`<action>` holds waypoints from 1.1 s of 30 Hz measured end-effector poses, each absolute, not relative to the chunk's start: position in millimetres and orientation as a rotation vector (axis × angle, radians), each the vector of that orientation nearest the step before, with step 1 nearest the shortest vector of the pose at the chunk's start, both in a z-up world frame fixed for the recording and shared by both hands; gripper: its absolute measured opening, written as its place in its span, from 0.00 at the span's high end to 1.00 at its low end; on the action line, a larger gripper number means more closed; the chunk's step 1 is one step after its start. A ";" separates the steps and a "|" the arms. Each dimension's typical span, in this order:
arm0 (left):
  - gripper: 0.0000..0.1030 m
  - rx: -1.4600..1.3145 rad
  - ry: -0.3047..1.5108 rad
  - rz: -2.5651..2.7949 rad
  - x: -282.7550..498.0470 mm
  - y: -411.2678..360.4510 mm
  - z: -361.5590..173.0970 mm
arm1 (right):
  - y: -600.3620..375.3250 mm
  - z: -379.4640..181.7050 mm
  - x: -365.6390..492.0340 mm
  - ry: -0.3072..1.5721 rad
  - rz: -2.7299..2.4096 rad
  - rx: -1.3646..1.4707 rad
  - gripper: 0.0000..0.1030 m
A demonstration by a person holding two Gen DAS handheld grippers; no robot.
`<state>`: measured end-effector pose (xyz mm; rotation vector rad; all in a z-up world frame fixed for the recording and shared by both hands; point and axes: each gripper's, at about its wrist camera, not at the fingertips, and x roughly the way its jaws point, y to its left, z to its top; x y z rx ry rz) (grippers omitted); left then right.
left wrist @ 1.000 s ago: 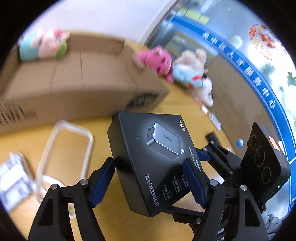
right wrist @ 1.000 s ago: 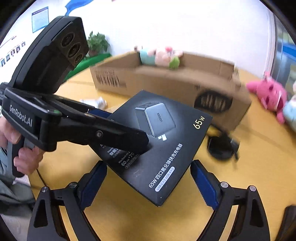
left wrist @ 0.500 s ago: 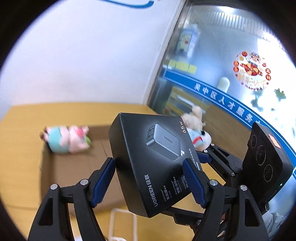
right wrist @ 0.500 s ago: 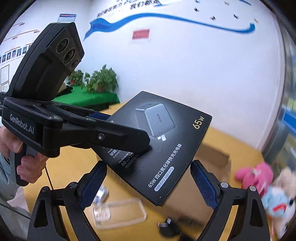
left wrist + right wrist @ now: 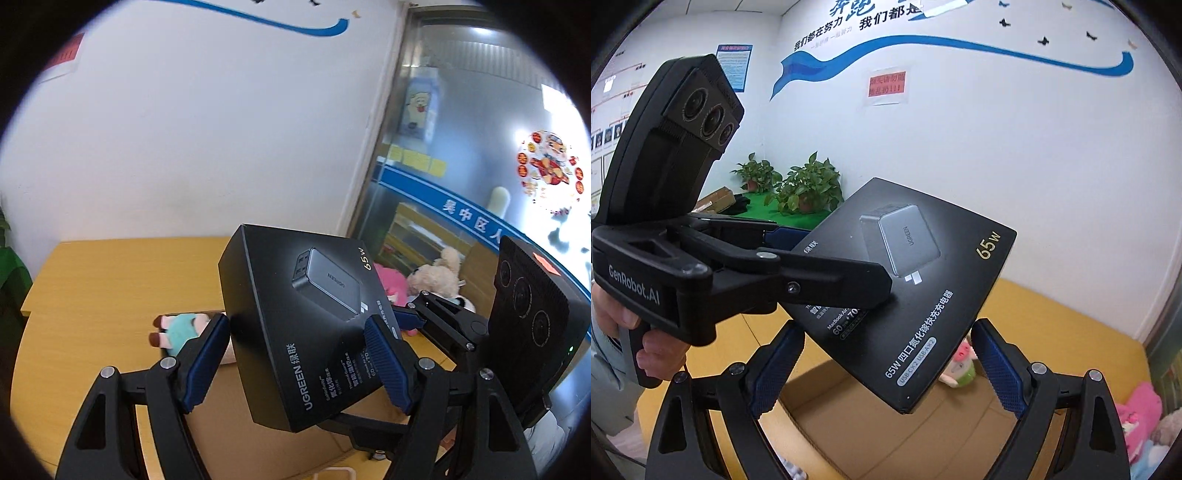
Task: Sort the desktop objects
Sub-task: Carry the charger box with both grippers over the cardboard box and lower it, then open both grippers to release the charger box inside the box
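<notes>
Black charger box (image 5: 295, 325): held up in the air, tilted, above the open cardboard carton (image 5: 886, 424).
Left gripper (image 5: 295, 365): blue pads clamped on the box's two sides.
Right gripper (image 5: 886, 369): jaws spread wide beside the box; contact unclear.
Plush toy (image 5: 177, 330): inside the carton, far left.

Charger box (image 5: 295, 325): black card, satin sheen, smooth, printed lettering. Gripper pads (image 5: 997, 369): blue, ribbed, rubbery. Gripper frames (image 5: 820, 277): matt black plastic, bright metal pins. Carton (image 5: 886, 435): plain brown corrugated cardboard. Plush toys (image 5: 436, 277): soft pile cloth. Tabletop (image 5: 110, 280): smooth yellow wood-look laminate.
</notes>
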<state>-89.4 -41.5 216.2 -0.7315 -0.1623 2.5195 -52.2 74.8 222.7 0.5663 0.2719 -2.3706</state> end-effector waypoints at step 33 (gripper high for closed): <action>0.30 -1.635 -0.057 2.374 -217.9 -59.4 7.2 | -0.5 -29.7 -223.2 0.023 -1.958 1.384 0.11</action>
